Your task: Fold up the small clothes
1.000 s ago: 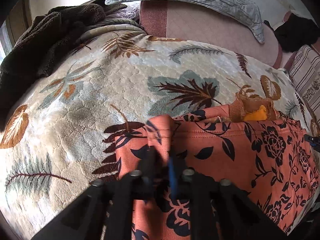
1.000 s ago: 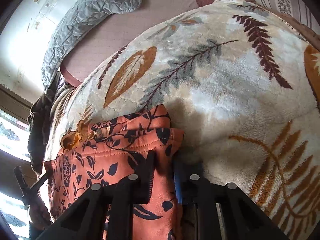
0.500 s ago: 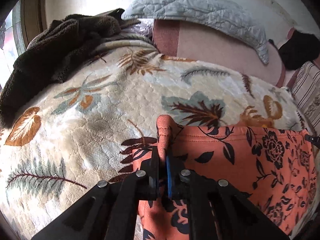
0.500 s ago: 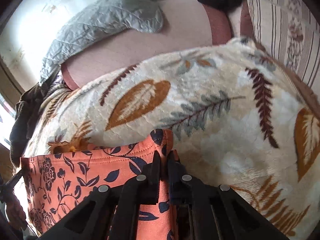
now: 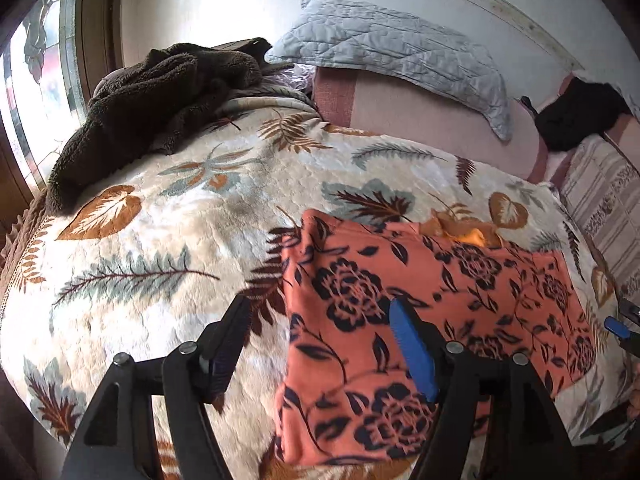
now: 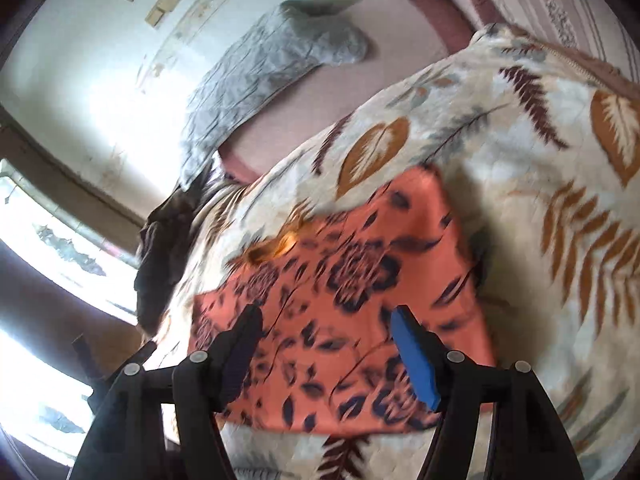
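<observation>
An orange garment with a dark floral print [image 5: 420,304] lies folded flat on a cream leaf-patterned blanket [image 5: 168,240]. A small orange-brown piece [image 5: 468,234] peeks out at its far edge. My left gripper [image 5: 320,316] hovers above the garment's left edge with its jaws opening and nothing between them. In the right wrist view the same garment [image 6: 352,280] lies below my right gripper [image 6: 324,328], whose jaws are also opening and hold nothing. The right gripper's tip [image 5: 618,326] shows at the left wrist view's right edge.
A dark brown fleece [image 5: 152,108] is heaped at the blanket's far left by a window. A grey quilted pillow [image 5: 396,52] rests on a pink mattress [image 5: 432,120]. A black item [image 5: 580,116] and a striped cushion [image 5: 604,200] lie at the far right.
Both grippers were shut on the garment's folded edge; they let go, opened and pulled back and upward. The garment now lies flat, folded over.
</observation>
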